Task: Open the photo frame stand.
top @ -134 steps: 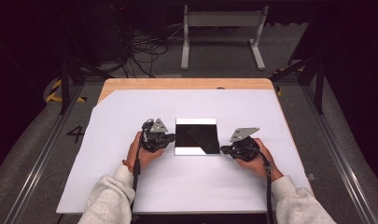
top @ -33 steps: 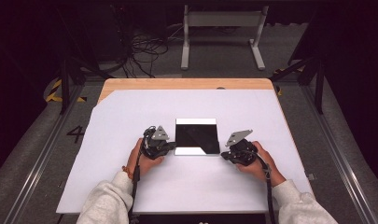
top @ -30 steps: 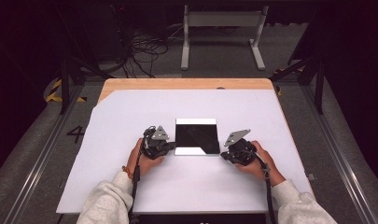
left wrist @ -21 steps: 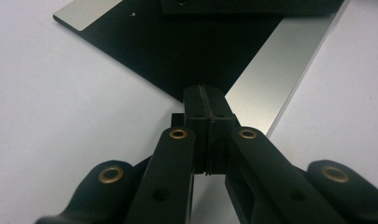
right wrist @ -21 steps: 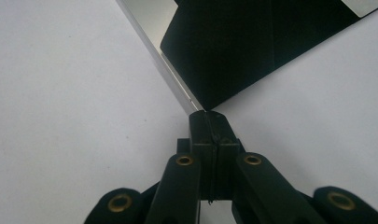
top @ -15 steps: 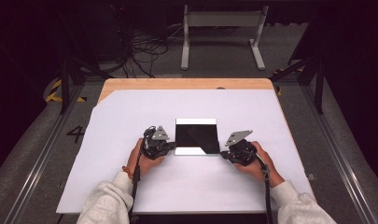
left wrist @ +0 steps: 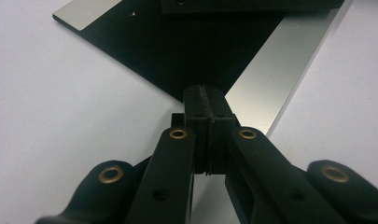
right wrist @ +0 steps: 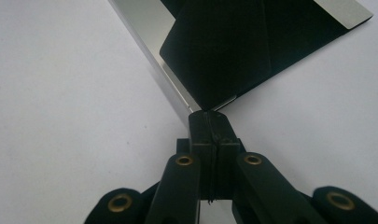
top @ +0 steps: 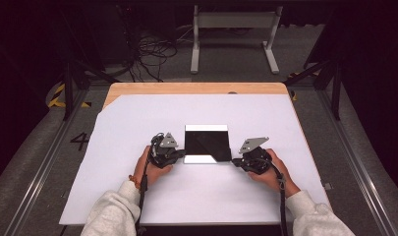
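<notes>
A square black glossy plate (top: 206, 142) with silvery strips along its far and near edges lies flat on the white sheet (top: 137, 118). My left gripper (top: 179, 156) rests on the sheet with its jaws shut, the tip against the plate's near left corner. My right gripper (top: 234, 161) is shut too, its tip at the near right corner. In the left gripper view the closed gripper (left wrist: 206, 93) meets the plate (left wrist: 177, 51) at its edge. In the right gripper view the closed gripper (right wrist: 209, 119) touches the plate's (right wrist: 233, 46) corner. Nothing sits between either pair of jaws.
The white sheet covers a wooden table whose far edge (top: 196, 88) is bare. Beyond it on the floor stand a metal frame (top: 233, 29) and loose cables (top: 152, 49). Rails (top: 44, 162) run along both sides of the table.
Since the earliest frame both grippers have slid a little toward the person, down to the plate's near corners. Over the last second nothing has visibly moved.
</notes>
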Demonstrator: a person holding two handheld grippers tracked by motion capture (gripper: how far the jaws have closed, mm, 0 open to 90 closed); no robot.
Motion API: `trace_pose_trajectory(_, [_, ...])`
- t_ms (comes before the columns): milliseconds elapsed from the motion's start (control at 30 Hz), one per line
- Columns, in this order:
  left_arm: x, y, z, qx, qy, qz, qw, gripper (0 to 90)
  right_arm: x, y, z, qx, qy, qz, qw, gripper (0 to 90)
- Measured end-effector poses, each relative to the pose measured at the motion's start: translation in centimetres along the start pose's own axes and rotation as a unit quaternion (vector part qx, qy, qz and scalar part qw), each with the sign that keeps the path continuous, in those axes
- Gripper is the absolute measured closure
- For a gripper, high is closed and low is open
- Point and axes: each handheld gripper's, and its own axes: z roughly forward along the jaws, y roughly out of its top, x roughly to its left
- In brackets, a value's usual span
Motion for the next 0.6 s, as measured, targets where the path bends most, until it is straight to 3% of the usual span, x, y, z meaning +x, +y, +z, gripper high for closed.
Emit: trace_pose_trajectory(600, [0.00,0.00,0.00,0.000,0.000,0.000,1.0000,89.9,0.00,0.01,-0.73,-0.032,-0.001,0.005,0.9995,89.9])
